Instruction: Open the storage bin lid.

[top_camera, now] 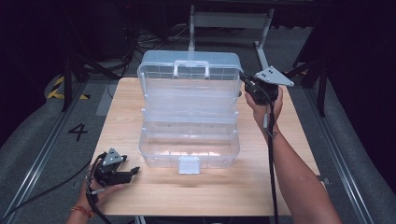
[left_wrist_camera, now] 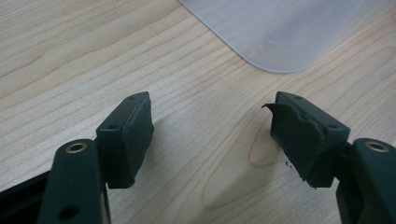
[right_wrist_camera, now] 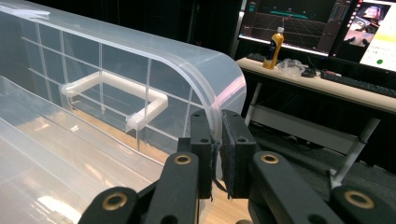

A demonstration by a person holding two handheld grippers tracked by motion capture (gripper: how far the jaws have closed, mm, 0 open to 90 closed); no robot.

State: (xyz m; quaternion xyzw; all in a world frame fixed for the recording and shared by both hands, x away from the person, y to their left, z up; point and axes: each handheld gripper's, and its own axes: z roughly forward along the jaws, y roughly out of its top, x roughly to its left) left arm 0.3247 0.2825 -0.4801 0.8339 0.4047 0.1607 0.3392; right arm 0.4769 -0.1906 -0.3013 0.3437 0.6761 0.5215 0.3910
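A clear plastic storage box [top_camera: 189, 144] stands open in the middle of the wooden table [top_camera: 130, 196]. Its lid [top_camera: 189, 74] is swung up at the back, with a white handle [top_camera: 191, 70] on it. My right gripper [top_camera: 247, 88] is at the lid's right edge. In the right gripper view the jaws of that gripper [right_wrist_camera: 217, 140] are shut on the lid's rim [right_wrist_camera: 224, 79], beside the handle [right_wrist_camera: 116, 88]. My left gripper [top_camera: 133, 171] rests low near the table's front left corner, open and empty. In the left gripper view my left gripper [left_wrist_camera: 212, 135] stands over bare wood, short of the box's corner [left_wrist_camera: 280, 32].
A white latch [top_camera: 188, 164] hangs at the box's front. Beyond the table are a metal frame [top_camera: 229, 21], cables on the floor and a desk with monitors [right_wrist_camera: 317, 23], a bottle [right_wrist_camera: 275, 42] and a keyboard [right_wrist_camera: 359, 84].
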